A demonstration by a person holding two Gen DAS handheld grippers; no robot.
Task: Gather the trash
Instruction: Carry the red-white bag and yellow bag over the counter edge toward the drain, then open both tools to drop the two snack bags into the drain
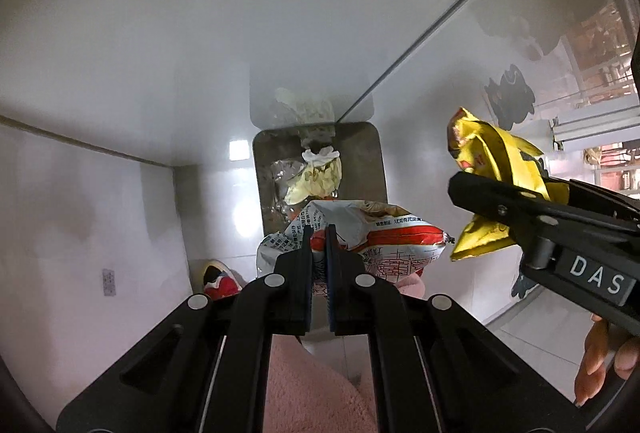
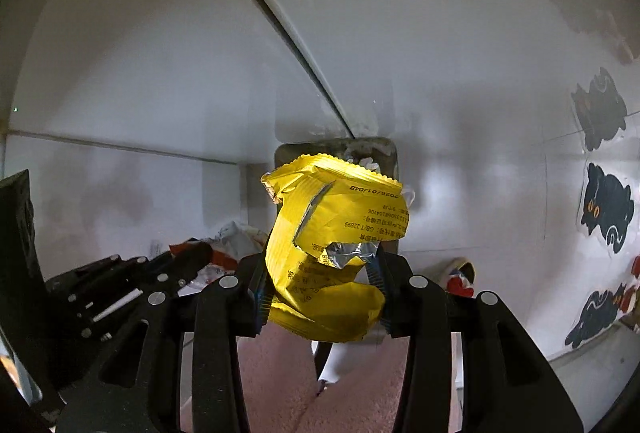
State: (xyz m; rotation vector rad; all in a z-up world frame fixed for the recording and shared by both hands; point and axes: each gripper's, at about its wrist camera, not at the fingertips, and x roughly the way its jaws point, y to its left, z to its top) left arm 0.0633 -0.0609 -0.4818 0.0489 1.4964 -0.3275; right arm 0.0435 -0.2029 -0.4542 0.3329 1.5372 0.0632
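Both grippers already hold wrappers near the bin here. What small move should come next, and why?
Probably carry the left gripper a little forward and open it. It is shut on the red and white wrapper, which hangs just short of the bin that already holds trash. The right gripper, shut on the yellow wrapper, could follow after.

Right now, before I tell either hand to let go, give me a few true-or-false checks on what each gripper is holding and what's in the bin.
1. The left gripper is shut on a white and red printed snack wrapper. True.
2. The right gripper is open and empty. False: it is clamped on a crumpled yellow foil wrapper.
3. The grey rectangular bin already holds trash. True: pale crumpled pieces lie inside.
4. The yellow wrapper is intact. False: a tear shows its silver lining.
5. Black cat stickers are on the wall. True.
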